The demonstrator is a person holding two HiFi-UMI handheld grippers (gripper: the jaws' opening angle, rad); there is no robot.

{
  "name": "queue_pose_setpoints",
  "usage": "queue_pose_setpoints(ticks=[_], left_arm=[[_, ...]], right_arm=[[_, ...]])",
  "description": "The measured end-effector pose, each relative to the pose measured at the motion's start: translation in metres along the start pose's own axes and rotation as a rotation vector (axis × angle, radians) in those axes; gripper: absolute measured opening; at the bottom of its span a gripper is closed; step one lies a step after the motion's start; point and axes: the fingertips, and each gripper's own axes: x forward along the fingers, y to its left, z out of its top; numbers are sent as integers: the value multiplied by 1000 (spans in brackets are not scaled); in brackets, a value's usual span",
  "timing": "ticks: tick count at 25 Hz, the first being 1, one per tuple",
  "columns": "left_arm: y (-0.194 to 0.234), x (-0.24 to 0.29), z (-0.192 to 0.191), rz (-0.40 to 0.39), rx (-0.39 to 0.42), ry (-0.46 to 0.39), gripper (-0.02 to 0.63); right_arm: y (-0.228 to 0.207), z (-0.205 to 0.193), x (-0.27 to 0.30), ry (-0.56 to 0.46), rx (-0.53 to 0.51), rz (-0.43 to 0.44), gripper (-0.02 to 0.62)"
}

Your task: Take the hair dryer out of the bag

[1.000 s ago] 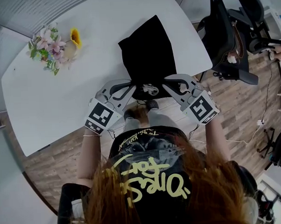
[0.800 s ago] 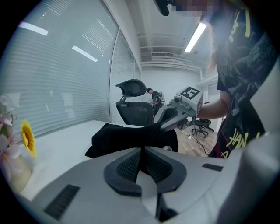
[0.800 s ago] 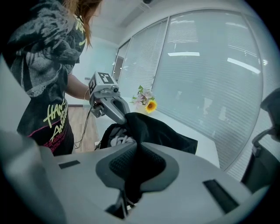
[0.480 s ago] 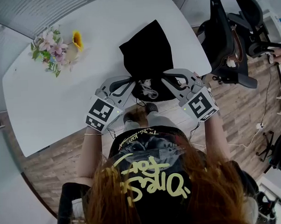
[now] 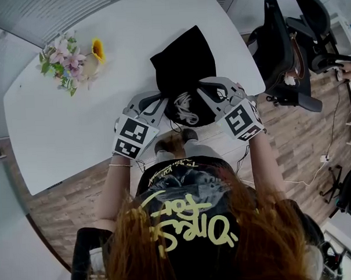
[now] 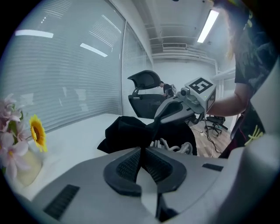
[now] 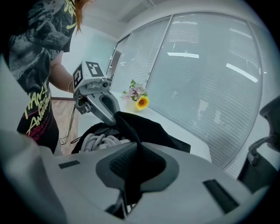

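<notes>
Both my grippers are closed on the black bag [image 5: 184,63], each pinching one side of its mouth. My left gripper [image 5: 164,99] has the jaws pressed together on a fold of the dark cloth at the left edge of the opening; in the left gripper view the fabric rises straight out from between the ribbed pads [image 6: 131,162]. My right gripper [image 5: 201,85] clamps the opposite edge the same way, and in the right gripper view a black fold fills the gap between its jaws and runs up over them.

The bag lies on the white desk [image 5: 76,129] near the edge closest to me, its closed end pointing away and its mouth held apart between the two grippers. In that mouth sits a coiled pale cord [image 5: 185,105], inside the bag and not gripped by either gripper. The hair dryer is not out on the desk, and I cannot make out its body in any view; only the cord shows in the opening.

At the far left of the desk, well apart from the bag, stands a bunch of pink flowers [image 5: 64,57] with a sunflower [image 5: 96,48] beside them. A black office chair [image 5: 287,39] stands on the wooden floor [image 5: 62,211] past the desk's right corner
</notes>
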Motion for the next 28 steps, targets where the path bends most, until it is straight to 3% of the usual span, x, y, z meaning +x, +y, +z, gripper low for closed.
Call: queue_pose_setpoints(ticks=[10, 15, 20, 25, 28], left_arm=[[6, 11, -15, 30, -8, 63, 17], [7, 13, -16, 29, -17, 70, 17], [9, 16, -18, 32, -41, 76, 17], [10, 17, -20, 42, -56, 89, 15], [10, 17, -20, 42, -64, 85, 15]], right_arm=[[5, -23, 22, 81, -4, -2, 29], [8, -21, 20, 5, 125, 38, 44], [3, -20, -1, -56, 257, 67, 153], [-3, -23, -29, -85, 351, 64, 160], [0, -5, -45, -119, 364, 52, 159]])
